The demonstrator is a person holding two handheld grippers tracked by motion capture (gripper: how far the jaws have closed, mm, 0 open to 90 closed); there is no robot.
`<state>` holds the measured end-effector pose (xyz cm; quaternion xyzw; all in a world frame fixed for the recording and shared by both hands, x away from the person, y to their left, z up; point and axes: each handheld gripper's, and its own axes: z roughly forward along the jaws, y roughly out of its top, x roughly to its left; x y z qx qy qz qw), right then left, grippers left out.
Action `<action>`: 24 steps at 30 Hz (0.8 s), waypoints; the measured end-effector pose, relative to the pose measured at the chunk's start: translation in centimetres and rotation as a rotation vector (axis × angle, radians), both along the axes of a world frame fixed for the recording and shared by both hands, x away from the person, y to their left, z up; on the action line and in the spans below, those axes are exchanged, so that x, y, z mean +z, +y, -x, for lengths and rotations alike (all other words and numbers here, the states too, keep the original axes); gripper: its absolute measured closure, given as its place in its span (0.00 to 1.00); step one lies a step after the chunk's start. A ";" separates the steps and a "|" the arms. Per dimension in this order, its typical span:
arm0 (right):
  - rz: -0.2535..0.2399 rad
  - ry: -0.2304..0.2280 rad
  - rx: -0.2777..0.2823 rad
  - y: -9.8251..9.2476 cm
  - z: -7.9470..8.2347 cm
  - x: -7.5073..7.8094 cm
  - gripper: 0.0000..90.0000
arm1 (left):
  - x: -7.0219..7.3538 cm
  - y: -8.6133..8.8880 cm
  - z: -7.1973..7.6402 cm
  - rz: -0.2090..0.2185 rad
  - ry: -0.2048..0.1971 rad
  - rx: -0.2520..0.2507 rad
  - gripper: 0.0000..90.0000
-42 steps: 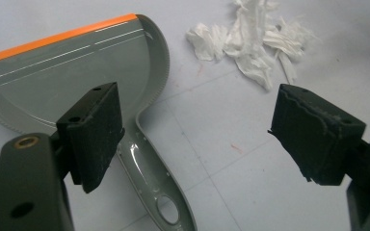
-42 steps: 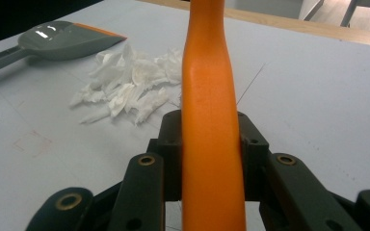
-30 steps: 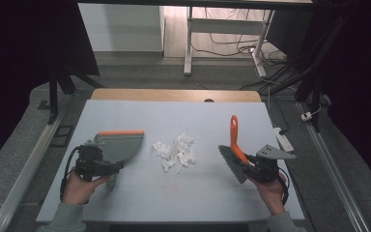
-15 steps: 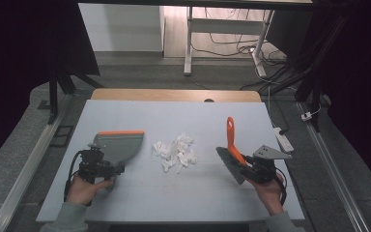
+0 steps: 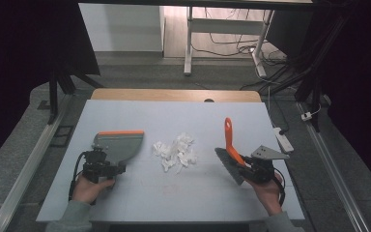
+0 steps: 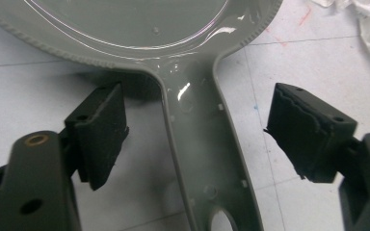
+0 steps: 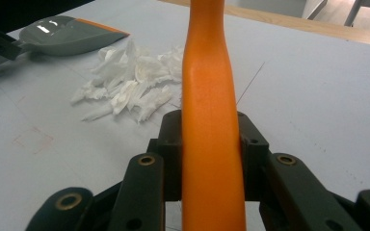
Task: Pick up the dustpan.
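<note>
High view. White table (image 5: 183, 203), one. Grey plastic dustpan with an orange front lip (image 5: 117, 145), lying flat at the table's left, lip pointing away from the person. Heap of torn white paper scraps (image 5: 176, 152), at centre, between the dustpan and the brush. Hand brush with an orange plastic handle and dark grey bristle head (image 5: 228, 151), at the right, handle tilted up and away, bristle head low near the table. Left gripper (image 5: 101, 166), over the dustpan's handle end. Right gripper (image 5: 251, 170), at the lower part of the brush handle.

Left gripper view. Dustpan handle (image 6: 200, 144): glossy grey, long and narrow, hanging hole at its near end, widening into a ridged-edge pan. It lies on the table between the two black pads (image 6: 101, 130); the jaws have just been closing yet stand apart from it, a gap on each side, nothing gripped.

Right gripper view. Brush handle (image 7: 209, 120): smooth orange, upright, clamped tight between both pads. Paper scraps (image 7: 125, 86) and dustpan (image 7: 67, 30) beyond, to the left.
</note>
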<state>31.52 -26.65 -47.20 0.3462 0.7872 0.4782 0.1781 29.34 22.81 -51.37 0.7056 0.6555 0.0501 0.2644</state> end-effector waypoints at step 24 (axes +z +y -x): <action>0.018 0.003 -0.005 0.0 -0.1 -0.2 0.78 | -1.2 0.8 -0.8 0.085 -0.019 0.047 0.66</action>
